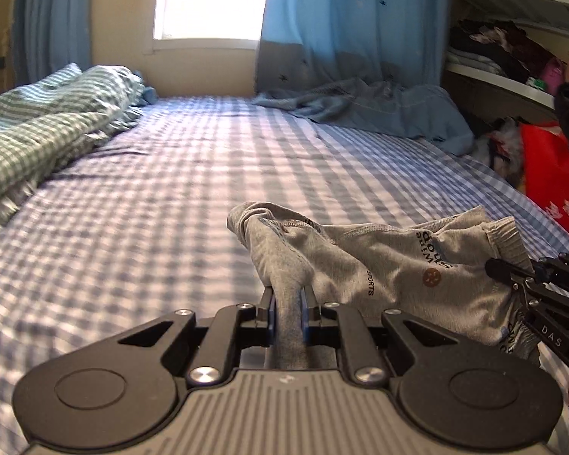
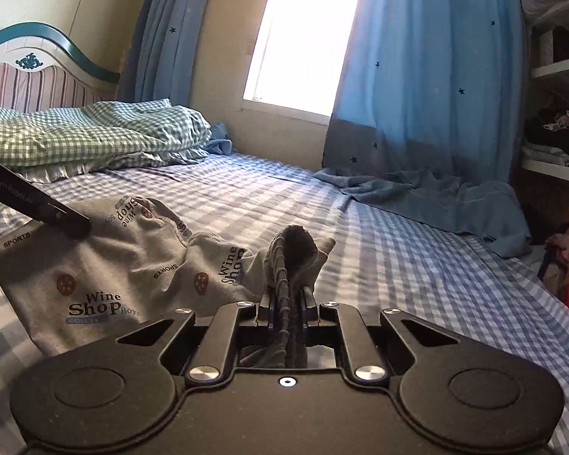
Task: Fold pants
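Holding the small grey printed cotton-jersey pants (image 1: 390,265) at two points above the blue-and-white checked bedsheet (image 1: 151,208), near its front edge. Left black two-finger gripper (image 1: 288,303): jaws narrow, pinched on a bunched ridge of grey fabric that runs back between the blue pads. Right black two-finger gripper (image 2: 288,299): jaws likewise narrow, clamped on a ribbed, stitched edge, apparently a cuff or waistband; cannot tell which. Garment sags between the two holds and partly rests on the sheet; "Wine Shop Boys" and "SPORTS" prints face up in the right wrist view.

Handling judgement: light, soft, limp knit. No stiffness, so it will drape and crumple wherever unsupported, and any slack will wrinkle when laid down. Not slippery; the jersey should grip well against the pads. Not fragile, though hard pulling could stretch it.

Where to take hold: the ribbed edges and seams are thicker and give the firmest pinch. Matching corners on one edge, kept apart under light tension, should keep the panel flat for a fold.

Elsewhere: green checked pillow (image 2: 95,132) at the head, crumpled blue cloth (image 1: 379,110) under the blue star-print curtain (image 1: 352,19).
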Tool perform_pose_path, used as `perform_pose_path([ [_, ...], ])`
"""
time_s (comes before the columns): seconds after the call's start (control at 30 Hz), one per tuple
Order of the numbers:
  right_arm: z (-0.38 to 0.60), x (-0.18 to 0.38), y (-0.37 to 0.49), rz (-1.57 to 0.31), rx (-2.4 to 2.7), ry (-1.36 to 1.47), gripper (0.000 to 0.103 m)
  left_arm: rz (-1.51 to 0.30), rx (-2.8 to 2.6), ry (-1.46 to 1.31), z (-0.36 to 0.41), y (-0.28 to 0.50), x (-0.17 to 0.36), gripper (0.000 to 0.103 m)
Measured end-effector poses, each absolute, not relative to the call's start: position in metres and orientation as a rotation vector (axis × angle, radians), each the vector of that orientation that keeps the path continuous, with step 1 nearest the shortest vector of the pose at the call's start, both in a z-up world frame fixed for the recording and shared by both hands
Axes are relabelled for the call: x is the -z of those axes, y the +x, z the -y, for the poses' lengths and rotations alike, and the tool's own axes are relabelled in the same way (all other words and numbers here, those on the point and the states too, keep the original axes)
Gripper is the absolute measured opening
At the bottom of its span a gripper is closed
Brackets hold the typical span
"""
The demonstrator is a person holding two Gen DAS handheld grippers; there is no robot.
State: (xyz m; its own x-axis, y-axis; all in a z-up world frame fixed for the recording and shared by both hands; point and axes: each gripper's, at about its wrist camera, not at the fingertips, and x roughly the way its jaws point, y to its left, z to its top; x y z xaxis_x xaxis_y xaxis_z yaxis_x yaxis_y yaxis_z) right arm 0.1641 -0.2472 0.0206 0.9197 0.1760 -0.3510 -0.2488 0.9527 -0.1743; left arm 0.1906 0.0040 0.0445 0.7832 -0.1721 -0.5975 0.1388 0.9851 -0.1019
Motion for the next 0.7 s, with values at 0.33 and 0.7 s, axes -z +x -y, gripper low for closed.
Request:
perform_pose_path([
  [0.33, 0.12, -0.025, 0.268, -0.337, -0.458, -0.251, 0.012, -0.649, -0.05, -0.082, -0.124, 0.222, -0.051, 0.013],
  [0.7, 0.046, -0.006, 0.304, -0.367, -0.552, -0.264, 0.012, -0.693, -0.139, -0.162, -0.199, 0.227, -0.025, 0.013],
])
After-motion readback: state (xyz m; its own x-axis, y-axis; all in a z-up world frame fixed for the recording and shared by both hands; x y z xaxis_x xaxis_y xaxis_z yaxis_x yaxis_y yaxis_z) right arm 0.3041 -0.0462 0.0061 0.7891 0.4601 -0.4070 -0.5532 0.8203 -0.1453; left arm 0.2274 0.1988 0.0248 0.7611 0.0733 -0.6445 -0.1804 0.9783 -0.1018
